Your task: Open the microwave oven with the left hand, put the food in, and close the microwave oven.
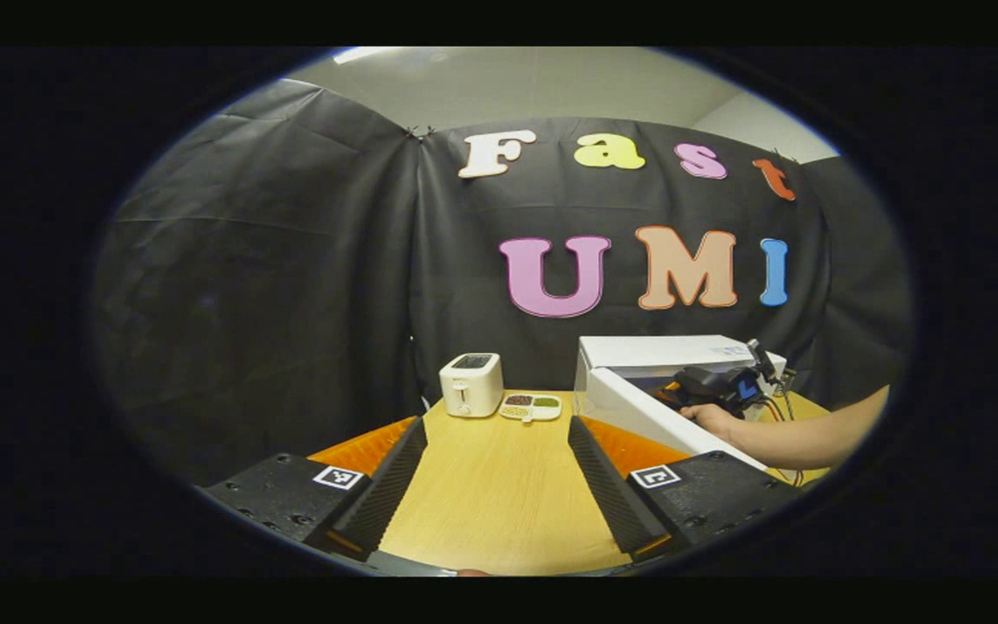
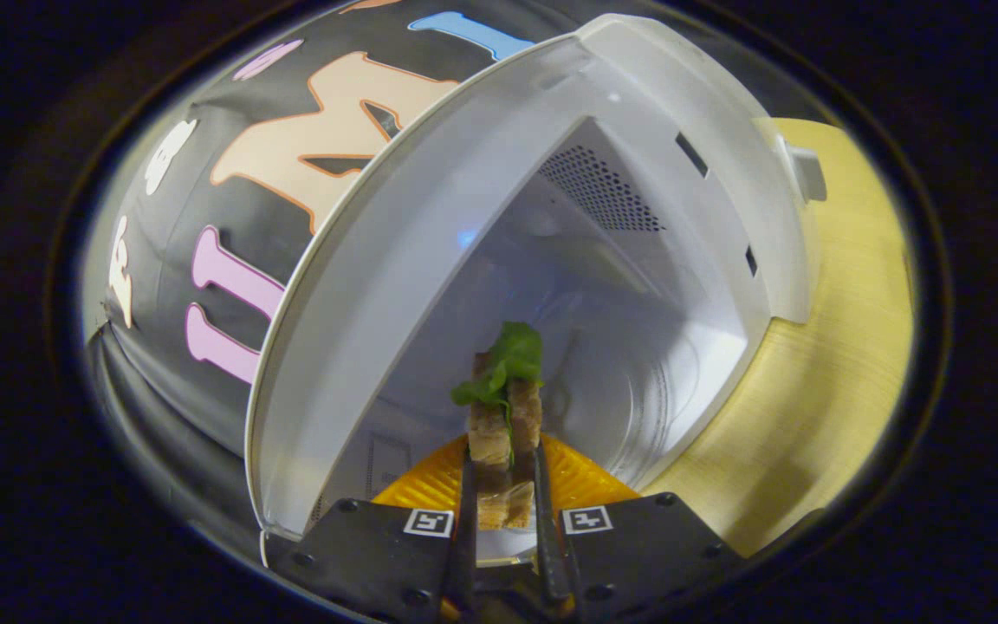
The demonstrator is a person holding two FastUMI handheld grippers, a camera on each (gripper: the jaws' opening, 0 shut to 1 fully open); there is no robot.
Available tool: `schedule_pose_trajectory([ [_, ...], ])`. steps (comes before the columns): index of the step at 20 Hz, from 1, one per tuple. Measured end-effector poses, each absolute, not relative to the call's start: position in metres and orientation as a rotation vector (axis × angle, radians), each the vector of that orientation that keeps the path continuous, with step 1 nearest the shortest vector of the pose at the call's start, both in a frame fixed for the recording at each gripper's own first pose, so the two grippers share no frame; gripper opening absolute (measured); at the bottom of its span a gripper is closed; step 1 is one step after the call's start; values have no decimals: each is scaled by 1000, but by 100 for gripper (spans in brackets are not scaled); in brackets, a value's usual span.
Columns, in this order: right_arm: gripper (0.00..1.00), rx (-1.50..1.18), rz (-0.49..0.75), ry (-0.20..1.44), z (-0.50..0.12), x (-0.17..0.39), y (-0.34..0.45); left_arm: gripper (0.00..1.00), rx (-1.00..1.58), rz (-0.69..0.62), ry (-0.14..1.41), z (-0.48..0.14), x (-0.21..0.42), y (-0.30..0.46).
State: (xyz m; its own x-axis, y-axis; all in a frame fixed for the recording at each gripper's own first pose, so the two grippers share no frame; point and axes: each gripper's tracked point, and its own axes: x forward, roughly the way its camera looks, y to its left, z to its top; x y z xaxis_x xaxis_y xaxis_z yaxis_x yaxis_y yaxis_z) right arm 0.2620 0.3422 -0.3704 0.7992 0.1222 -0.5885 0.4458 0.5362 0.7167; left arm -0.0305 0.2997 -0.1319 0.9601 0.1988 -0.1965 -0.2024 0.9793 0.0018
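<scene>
In the left gripper view, the left hand-held gripper point(image 1: 495, 472) hung with its fingers spread wide apart and nothing between them, above a light wooden surface point(image 1: 499, 511). Beyond it, at the far edge, stood a white toaster point(image 1: 470, 384), with a small divided dish point(image 1: 531, 406) of foodstuffs just to its right. Further right sat the white microwave oven point(image 1: 664, 364), its door point(image 1: 655, 420) swung open, and a person's hand point(image 1: 711, 419) reached the other hand-held gripper point(image 1: 716, 386) into the opening.

In the right gripper view, the right hand-held gripper point(image 2: 503, 494) was clamped on a sandwich point(image 2: 503, 433) with a green leaf sticking out, held on edge between both fingers, at the mouth of the oven's white cavity point(image 2: 603, 329). The wooden surface showed at right.
</scene>
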Motion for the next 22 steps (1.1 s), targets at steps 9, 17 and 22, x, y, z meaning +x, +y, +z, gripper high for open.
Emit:
schedule_pose_trajectory([
  [9, 65, 858, -215, 761, -400, 259, 342, 94, -41, 210, 190, -126, -33, 295],
  [17, 80, 613, -153, 814, -396, 239, 333, 94, -36, 185, 182, -121, -32, 282],
  [22, 97, 544, -105, 801, -387, 227, 328, 94, -42, 175, 175, -118, -36, 274],
])
